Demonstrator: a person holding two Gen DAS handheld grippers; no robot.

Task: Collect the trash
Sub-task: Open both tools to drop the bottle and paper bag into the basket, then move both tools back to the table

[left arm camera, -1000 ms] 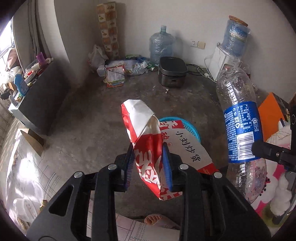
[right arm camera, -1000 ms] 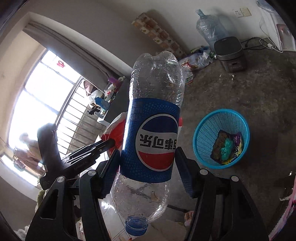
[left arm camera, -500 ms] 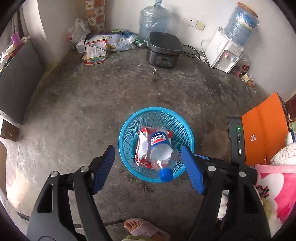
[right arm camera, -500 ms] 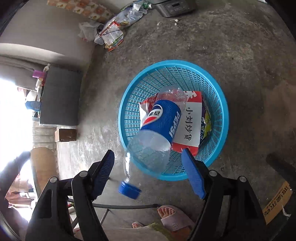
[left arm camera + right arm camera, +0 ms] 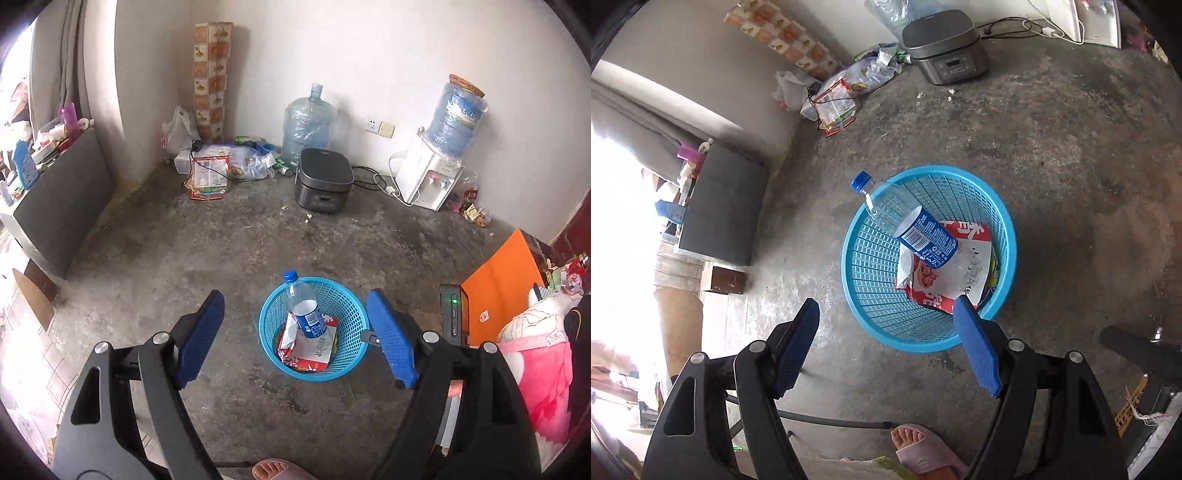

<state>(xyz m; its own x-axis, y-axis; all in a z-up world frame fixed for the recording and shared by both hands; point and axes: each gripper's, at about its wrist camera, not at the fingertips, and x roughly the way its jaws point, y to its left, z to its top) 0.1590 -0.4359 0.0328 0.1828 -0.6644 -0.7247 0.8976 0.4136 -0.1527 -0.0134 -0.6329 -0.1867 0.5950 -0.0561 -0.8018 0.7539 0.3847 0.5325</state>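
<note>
Both pieces of trash have left the grippers since a second ago: the Pepsi bottle [image 5: 912, 225] and the red-and-white snack bag [image 5: 945, 273] now lie in the blue plastic basket [image 5: 871, 280] on the concrete floor [image 5: 1052, 147], where before each was held up between blue pads.

From the right wrist view, the bottle leans against the basket's far-left rim, its blue cap [image 5: 860, 181] poking out over the edge and its base resting on the snack bag. The bag lies flat on the basket bottom, towards the near-right side.

Left gripper [image 5: 295, 343] hangs above the basket with its fingers spread wide and opening further; nothing is between them, and the basket [image 5: 354, 354] shows in the gap far below. Right gripper [image 5: 886, 347] also stands wide apart and empty, its right finger [image 5: 977, 354] overlapping the basket's near rim in the picture.

Against the far wall stand a dark rice cooker [image 5: 323, 181], a large water jug [image 5: 306, 125] and a white water dispenser [image 5: 432, 173] with its own jug on top. A person's foot in a pink slipper [image 5: 923, 446] shows at the bottom edge, near the basket.
</note>
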